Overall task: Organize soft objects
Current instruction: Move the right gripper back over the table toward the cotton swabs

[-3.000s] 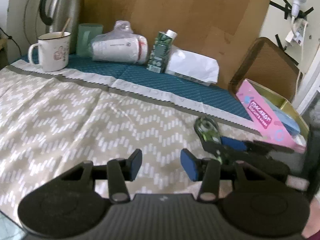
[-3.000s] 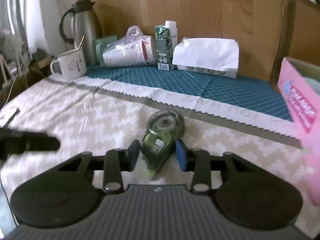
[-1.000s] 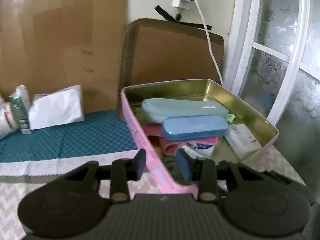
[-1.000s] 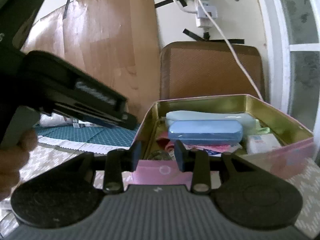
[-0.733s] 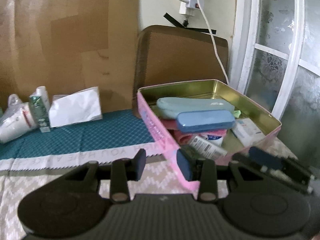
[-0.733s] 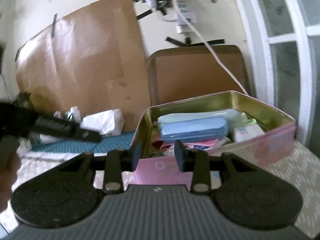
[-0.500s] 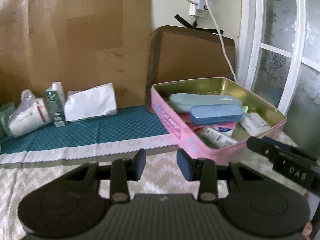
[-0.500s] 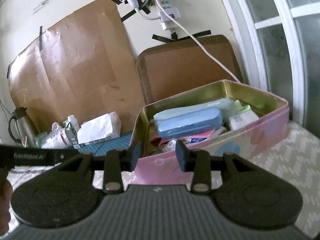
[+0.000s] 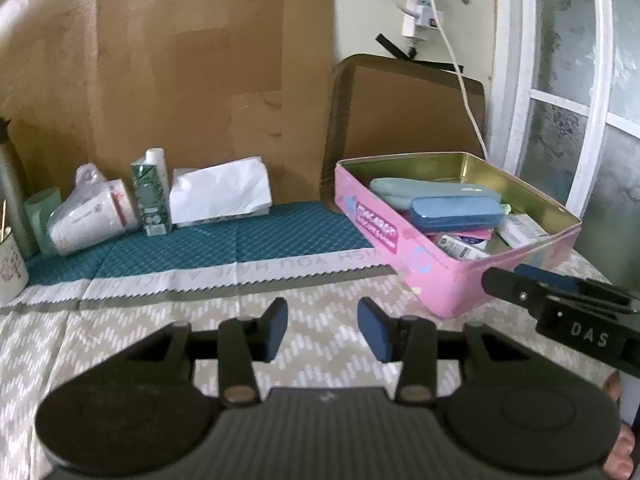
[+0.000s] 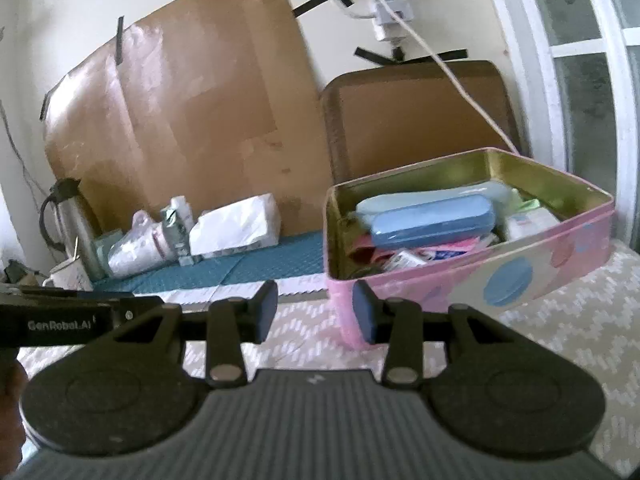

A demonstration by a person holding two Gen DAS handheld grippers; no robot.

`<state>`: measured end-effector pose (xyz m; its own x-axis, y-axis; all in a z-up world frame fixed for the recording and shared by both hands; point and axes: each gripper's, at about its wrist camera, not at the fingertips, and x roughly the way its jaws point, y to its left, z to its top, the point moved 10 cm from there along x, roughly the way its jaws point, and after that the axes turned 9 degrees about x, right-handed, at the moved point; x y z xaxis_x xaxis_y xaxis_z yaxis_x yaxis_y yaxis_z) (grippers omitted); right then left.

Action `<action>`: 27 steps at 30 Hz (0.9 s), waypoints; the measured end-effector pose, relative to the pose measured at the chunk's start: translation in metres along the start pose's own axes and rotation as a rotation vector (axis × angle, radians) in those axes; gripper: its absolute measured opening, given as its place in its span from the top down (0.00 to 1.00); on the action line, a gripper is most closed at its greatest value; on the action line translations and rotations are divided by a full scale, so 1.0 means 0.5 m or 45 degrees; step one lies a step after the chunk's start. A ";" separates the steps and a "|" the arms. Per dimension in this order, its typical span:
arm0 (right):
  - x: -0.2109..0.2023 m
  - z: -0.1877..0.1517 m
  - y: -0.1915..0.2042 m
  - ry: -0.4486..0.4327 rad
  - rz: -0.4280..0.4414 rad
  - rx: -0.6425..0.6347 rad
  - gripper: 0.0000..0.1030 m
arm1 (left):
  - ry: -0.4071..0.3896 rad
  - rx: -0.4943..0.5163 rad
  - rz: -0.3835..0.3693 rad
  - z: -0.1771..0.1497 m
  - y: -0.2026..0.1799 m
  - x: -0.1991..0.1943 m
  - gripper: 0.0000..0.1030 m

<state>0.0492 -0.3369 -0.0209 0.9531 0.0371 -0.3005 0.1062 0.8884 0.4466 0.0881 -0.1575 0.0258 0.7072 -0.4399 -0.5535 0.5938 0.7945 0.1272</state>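
A pink tin [image 9: 440, 280] stands at the table's right end. In it a blue case [image 9: 456, 212] lies on a pale teal pouch [image 9: 420, 192], with small packets beneath. My left gripper [image 9: 324, 330] hovers over the zigzag cloth, left of the tin's near corner. Its jaws are opening and nothing is between them. In the right wrist view my right gripper [image 10: 314, 312] is open and empty, just short of the tin's [image 10: 520, 276] front-left corner, with the blue case [image 10: 432, 220] beyond. The left gripper's black body pokes in from that view's left edge.
Along the back on the teal mat sit a white tissue pack [image 9: 220, 192], a green carton [image 9: 150, 196], bagged cups [image 9: 88, 216] and a mug [image 9: 12, 276]. A steel thermos [image 10: 76, 224] stands at the far left. A brown board [image 9: 404, 108] and a window frame back the tin.
Three seconds ago the right gripper was closed around a green tape dispenser on the cloth; now its jaws are empty. Both grippers have drawn back from the tin, and the left jaws have widened.
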 end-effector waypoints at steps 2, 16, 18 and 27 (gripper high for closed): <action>0.001 -0.007 0.011 0.009 0.003 -0.015 0.56 | -0.002 -0.015 0.001 -0.008 0.015 -0.006 0.61; -0.011 -0.061 0.049 0.018 -0.037 -0.105 0.51 | 0.041 -0.276 0.246 -0.167 0.277 -0.057 0.57; 0.002 -0.093 0.073 0.086 0.000 -0.138 0.51 | 0.065 -0.311 0.270 -0.197 0.302 -0.059 0.57; -0.002 -0.190 0.223 0.246 0.265 -0.356 0.46 | 0.168 -0.326 0.420 -0.283 0.359 -0.043 0.57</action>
<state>0.0330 -0.1945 -0.0507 0.8722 0.2912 -0.3930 -0.1904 0.9422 0.2757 0.1255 0.0538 -0.0559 0.7779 -0.1011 -0.6202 0.2184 0.9689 0.1159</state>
